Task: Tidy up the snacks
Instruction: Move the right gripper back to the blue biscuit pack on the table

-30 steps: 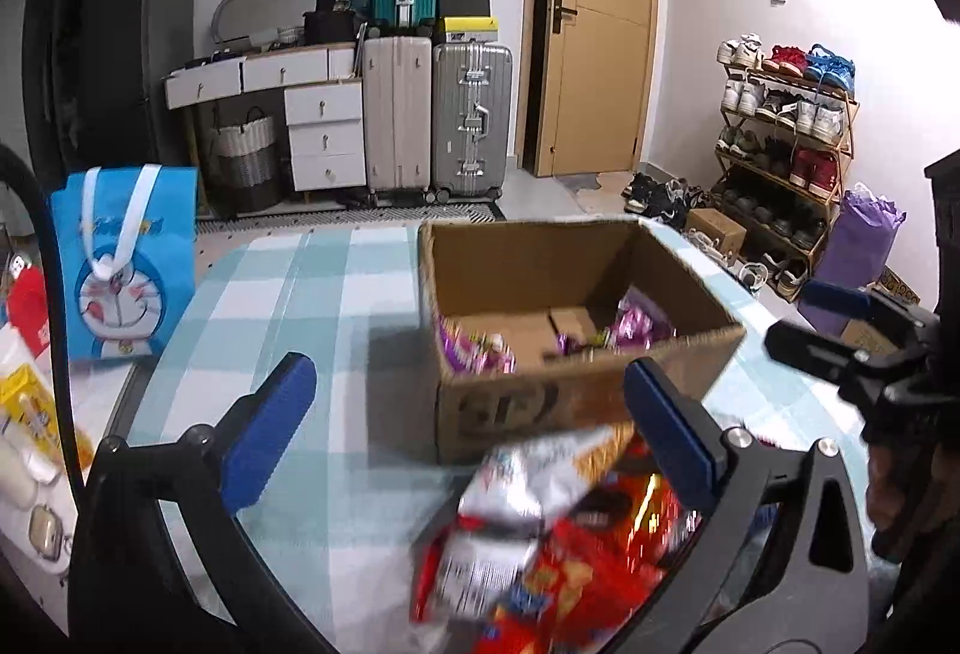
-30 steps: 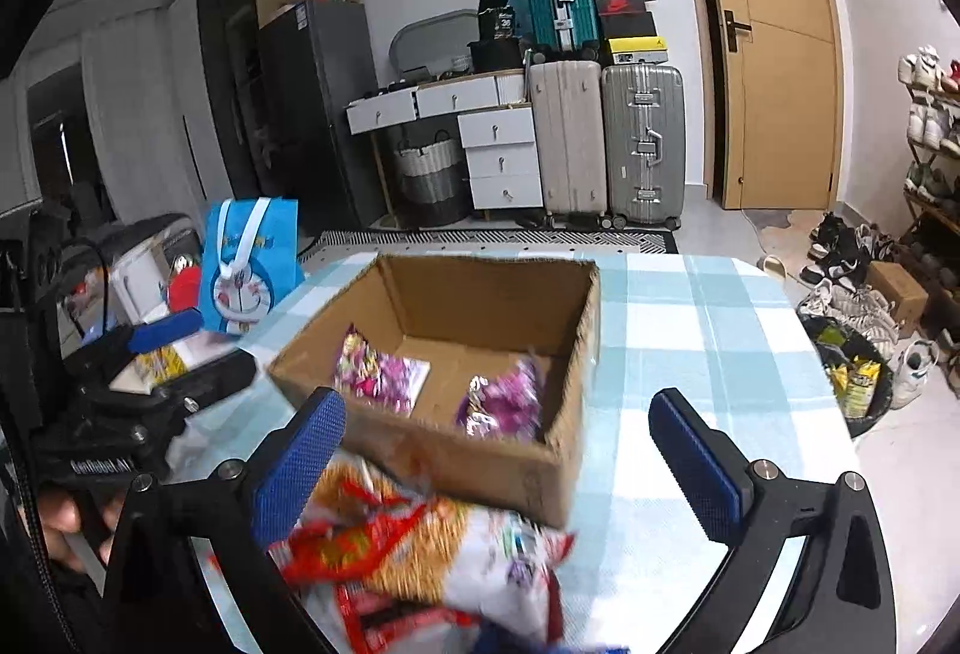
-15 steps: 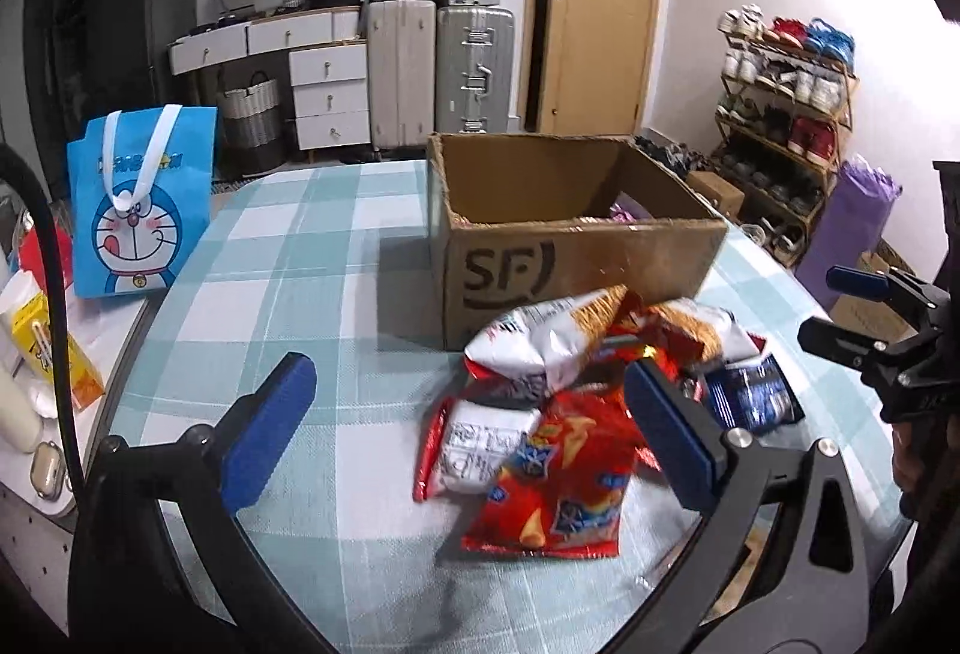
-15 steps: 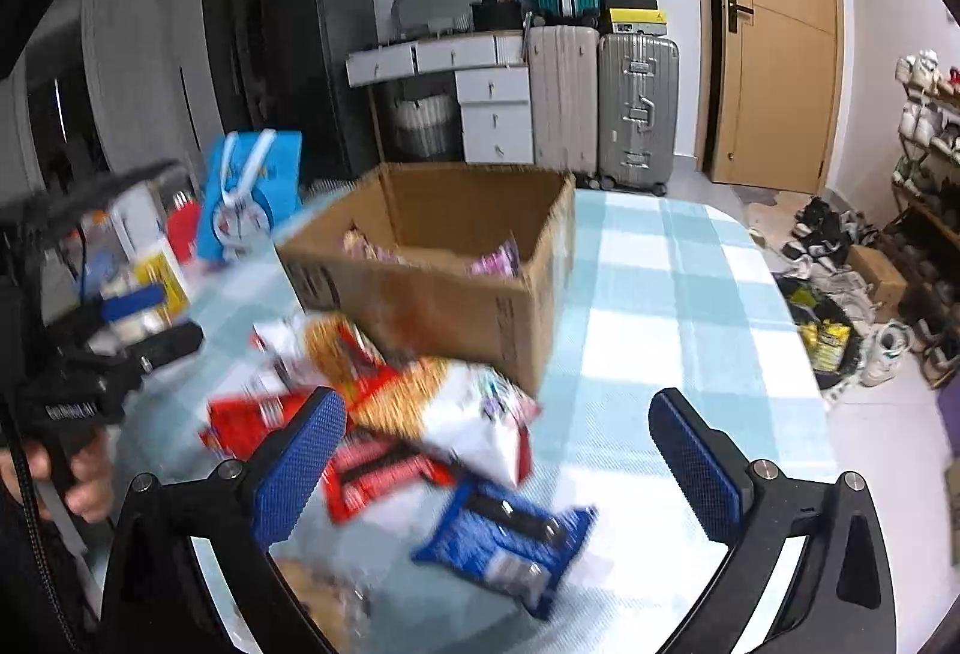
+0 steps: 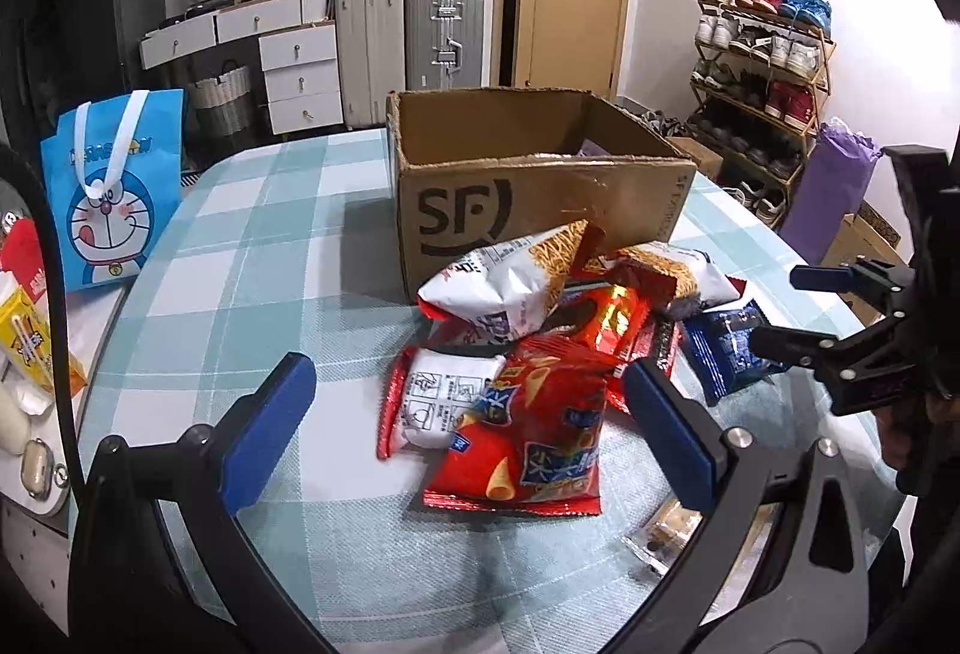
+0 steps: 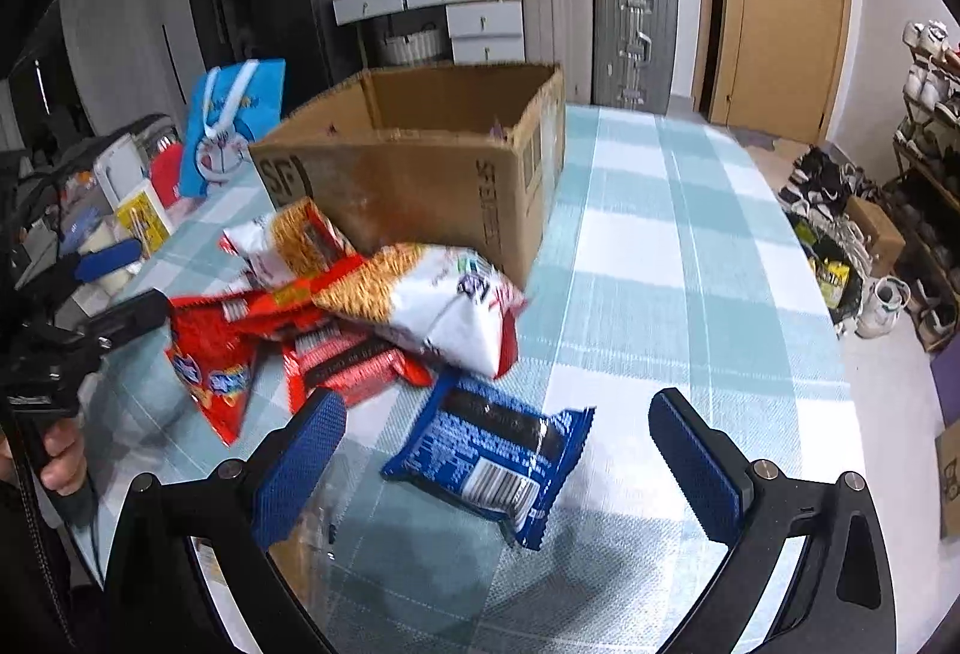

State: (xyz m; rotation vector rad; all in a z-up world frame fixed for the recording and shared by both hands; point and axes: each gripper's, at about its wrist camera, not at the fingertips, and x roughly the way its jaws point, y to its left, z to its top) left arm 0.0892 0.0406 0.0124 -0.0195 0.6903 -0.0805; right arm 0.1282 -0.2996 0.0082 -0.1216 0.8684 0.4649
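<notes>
Left gripper [image 5: 462, 426]: held above the near edge of the table, fingers spread wide, nothing between them; the red chip bag lies on the table below the gap.
Right gripper [image 6: 498, 468]: jaws wide apart and empty, hovering over the blue packet.
Clear packet [image 5: 663, 537]: nearest of the snacks, partly hidden behind the left gripper's right finger; contents cannot be told.
Red chip bag [image 5: 528, 444]: flat on the table at the near end of the pile, overlapping a red-and-white packet [image 5: 432, 402] on its left.
Blue packet [image 6: 489, 459]: lies on the right of the pile, just beside the other snacks.
White noodle-snack bags [image 5: 510, 282]: two of them, on top of the pile at its far side, leaning against the box front.
Cardboard box [image 5: 540, 198]: open-topped, marked "SF", stands just beyond the pile on the table; a bit of purple wrapper shows inside by the far right wall.
Table [image 6: 660, 246]: covered with a teal and white check cloth.
Blue cartoon bag [image 5: 114, 186]: upright at the far left edge of the table.
Far: suitcases [image 5: 408, 36] against the wall, shoe rack [image 5: 762, 72] on the right.
</notes>
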